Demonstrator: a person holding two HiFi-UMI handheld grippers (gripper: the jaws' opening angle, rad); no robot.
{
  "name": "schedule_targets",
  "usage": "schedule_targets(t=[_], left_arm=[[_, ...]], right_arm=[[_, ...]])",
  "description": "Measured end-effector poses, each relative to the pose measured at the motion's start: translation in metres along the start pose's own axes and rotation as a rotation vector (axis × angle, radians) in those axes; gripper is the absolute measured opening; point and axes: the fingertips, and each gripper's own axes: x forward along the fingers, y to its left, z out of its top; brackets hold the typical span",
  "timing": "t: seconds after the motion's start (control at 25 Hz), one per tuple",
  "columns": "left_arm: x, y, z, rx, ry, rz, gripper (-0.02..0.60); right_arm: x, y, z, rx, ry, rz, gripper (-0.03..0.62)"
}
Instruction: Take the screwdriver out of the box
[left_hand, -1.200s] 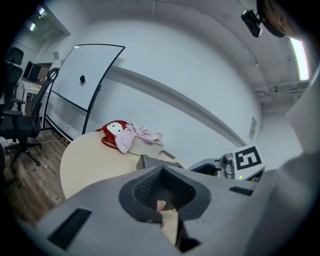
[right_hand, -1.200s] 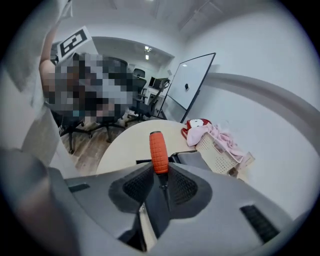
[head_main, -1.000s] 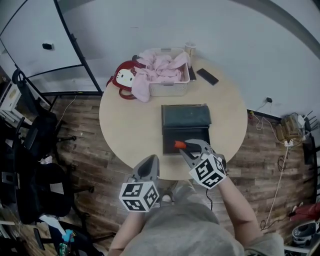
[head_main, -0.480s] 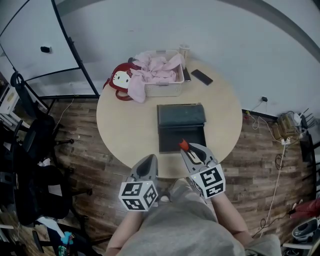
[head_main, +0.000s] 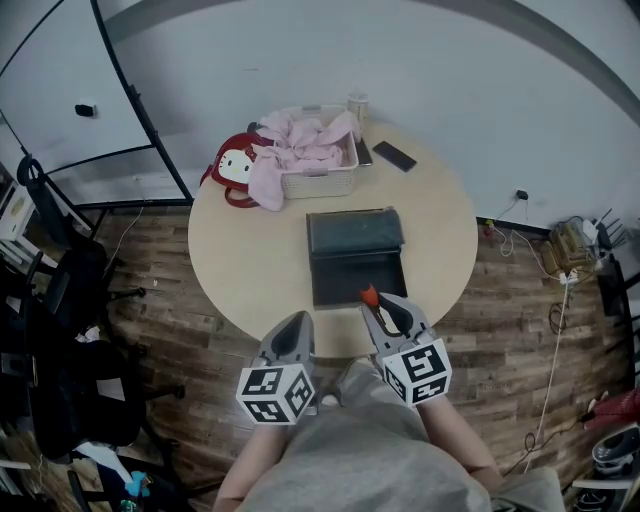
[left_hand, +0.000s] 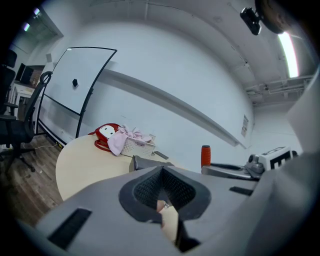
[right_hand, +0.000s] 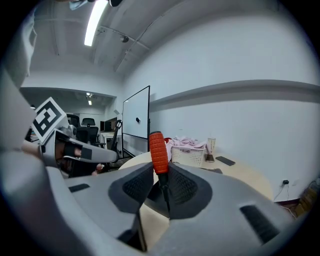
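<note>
the round table (head_main: 250, 260) filled the middle of the head view, with the dark box (head_main: 352, 255) lying open at its centre, lid thrown toward the far side. beyond it, at the far edge, stood a white basket (head_main: 318, 172) heaped with pink cloth, a red bag (head_main: 228, 170) touching its left side and a phone (head_main: 394, 156) just to its right. the left gripper (head_main: 296, 326) hung at the near edge, left of the box, its jaws together with nothing between them, and it had hardly stirred. the right gripper (head_main: 374, 303) was where things had changed: a second earlier it was low over the box's near tray with the orange handle lying over to the left; now it had drawn back toward the near rim and risen, and the wrist had rolled so the handle stood upright. its jaws were clamped on the screwdriver (right_hand: 158, 157) just below the handle, with the thin shaft running down between the pads. judged from this, the screwdriver was already lifted out of the box and held above its near edge, so the task's main step looked done, with only carrying it clear and setting it down possibly left.
</note>
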Motion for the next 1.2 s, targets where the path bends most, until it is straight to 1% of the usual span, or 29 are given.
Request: schedule_targets(t=[0.2, 0.72, 1.2], left_arm=[[-0.001, -0.001, 0.0, 0.0, -0.001, 0.0, 0.003], [-0.001, 0.006, -0.001, -0.012, 0.002, 0.016, 0.003], [0.004, 0.004, -0.004, -0.008, 0.017, 0.001, 0.003]], right_arm=[[-0.002, 0.0, 0.003, 0.019, -0.013, -0.001, 0.078], [0.001, 0.001, 0.008, 0.016, -0.028, -0.003, 0.078], [-0.002, -0.001, 0.012, 0.016, -0.047, -0.01, 0.078]])
